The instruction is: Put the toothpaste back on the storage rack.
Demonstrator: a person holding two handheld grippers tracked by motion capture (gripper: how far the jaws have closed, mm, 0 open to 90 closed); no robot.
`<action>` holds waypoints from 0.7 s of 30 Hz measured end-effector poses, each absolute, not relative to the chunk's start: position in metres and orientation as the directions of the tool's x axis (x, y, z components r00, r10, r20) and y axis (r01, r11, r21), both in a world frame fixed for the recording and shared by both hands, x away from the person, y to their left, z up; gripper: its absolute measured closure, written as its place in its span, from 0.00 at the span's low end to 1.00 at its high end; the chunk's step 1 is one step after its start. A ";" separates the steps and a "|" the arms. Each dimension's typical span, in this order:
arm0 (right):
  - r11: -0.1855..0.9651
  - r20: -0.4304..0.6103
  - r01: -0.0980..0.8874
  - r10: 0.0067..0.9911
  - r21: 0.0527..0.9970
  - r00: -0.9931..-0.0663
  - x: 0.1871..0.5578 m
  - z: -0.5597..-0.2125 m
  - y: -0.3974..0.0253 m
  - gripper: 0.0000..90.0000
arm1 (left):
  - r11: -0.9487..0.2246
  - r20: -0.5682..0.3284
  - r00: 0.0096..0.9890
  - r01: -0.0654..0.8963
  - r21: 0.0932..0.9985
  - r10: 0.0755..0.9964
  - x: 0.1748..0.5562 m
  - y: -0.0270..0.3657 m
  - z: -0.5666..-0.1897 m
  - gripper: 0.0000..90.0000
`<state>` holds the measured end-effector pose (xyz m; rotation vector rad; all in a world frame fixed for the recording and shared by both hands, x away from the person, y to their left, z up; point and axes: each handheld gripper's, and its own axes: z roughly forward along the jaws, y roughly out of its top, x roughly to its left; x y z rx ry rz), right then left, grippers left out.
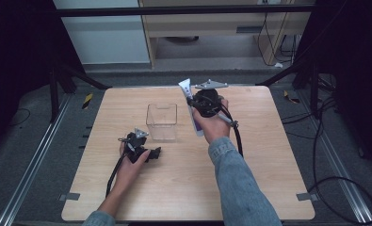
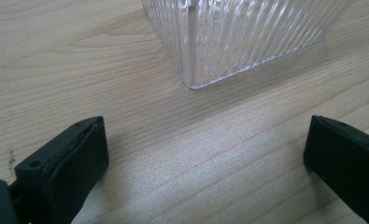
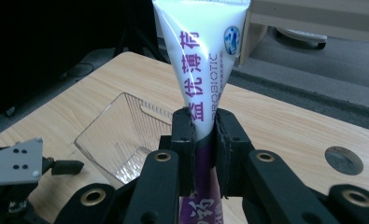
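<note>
A white and purple toothpaste tube (image 1: 193,110) (image 3: 203,65) stands nearly upright, crimped end up, in my right gripper (image 1: 192,101) (image 3: 203,135), which is shut on its middle above the table, right of a clear ribbed plastic box (image 1: 162,121) (image 3: 119,140) (image 2: 233,37). My left gripper (image 1: 153,153) (image 2: 205,154) rests low on the table just in front of the box, open, with bare wood between its jaws.
The wooden table (image 1: 183,188) has a round hole (image 3: 343,160) near its right side. Dark floor, metal rails and cables (image 1: 343,188) surround it. A wooden cabinet (image 1: 221,23) stands beyond the far edge.
</note>
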<state>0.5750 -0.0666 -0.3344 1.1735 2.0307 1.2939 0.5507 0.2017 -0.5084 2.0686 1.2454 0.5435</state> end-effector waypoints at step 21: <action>0.160 0.053 0.337 0.839 0.928 -0.542 0.598 -0.305 -0.036 0.88 | -0.333 0.018 0.461 0.615 0.715 0.887 0.551 0.202 -0.508 0.00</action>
